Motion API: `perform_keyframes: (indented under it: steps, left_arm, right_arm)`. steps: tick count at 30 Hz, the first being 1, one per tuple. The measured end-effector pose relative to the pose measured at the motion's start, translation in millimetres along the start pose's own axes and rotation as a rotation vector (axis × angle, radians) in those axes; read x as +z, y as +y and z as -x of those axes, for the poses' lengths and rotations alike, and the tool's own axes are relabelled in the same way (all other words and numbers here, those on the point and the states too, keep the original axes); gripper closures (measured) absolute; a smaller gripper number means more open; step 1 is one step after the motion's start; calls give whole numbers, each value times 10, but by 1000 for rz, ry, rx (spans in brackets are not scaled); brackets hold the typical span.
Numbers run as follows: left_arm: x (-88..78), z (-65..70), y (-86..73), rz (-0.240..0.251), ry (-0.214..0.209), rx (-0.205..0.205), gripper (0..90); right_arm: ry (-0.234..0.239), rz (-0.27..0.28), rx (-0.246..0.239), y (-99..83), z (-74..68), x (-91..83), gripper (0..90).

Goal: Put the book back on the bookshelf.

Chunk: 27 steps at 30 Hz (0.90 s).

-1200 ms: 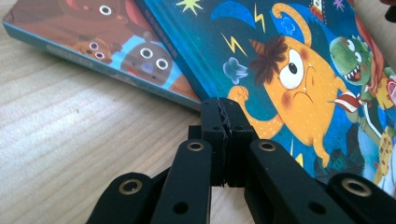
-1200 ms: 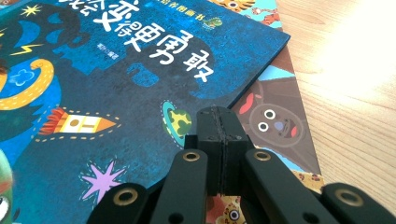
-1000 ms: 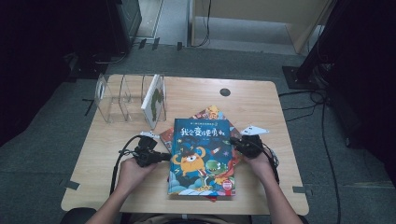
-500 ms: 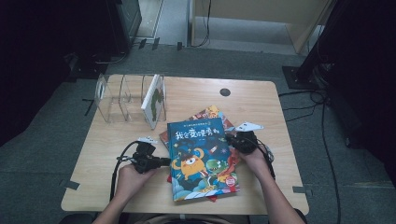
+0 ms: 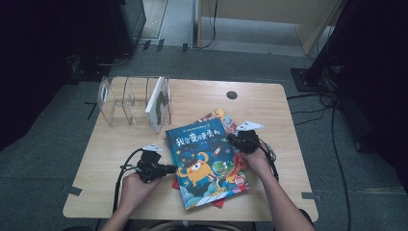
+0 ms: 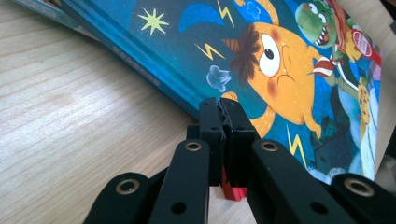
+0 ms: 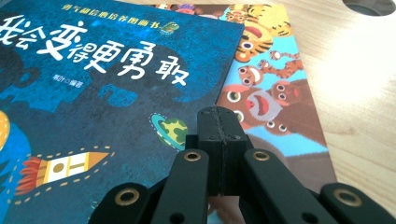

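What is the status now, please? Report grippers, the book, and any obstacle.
Left gripper shut, at blue book left edge. Right gripper shut, at its right edge. Book lies atop other books; clear rack apart.

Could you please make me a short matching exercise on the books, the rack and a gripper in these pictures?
1. blue book
2. clear rack
3. white book
4. left gripper

A. at the table's far left
B. jaws shut, at the blue book's left edge
C. upright in the rack
D. on top of the pile

Pairs: 1-D, 2-A, 3-C, 4-B
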<state>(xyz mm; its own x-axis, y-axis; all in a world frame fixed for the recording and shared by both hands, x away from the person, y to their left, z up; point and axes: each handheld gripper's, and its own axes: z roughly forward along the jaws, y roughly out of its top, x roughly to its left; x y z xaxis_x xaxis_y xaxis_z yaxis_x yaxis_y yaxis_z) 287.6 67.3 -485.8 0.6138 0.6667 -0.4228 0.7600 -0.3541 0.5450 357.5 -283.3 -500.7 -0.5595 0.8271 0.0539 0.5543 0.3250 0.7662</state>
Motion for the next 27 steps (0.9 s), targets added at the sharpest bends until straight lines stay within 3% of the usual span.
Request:
perform_keyframes:
  steps: [9,20,23,27]
  left_arm:
    - [59,52,24,12,-1,-3,886]
    - [155,122,98,13,-5,9,882]
    - [148,77,124,1,-4,-5,800]
    - [110,49,185,16,-16,0,769]
  right_arm:
    - [-9,-20,4,28,72,-6,879]
    - [-21,15,65,-6,155,-177,897]
    - [-22,16,66,-27,157,-199,889]
    - [-14,21,70,-68,151,-229,846]
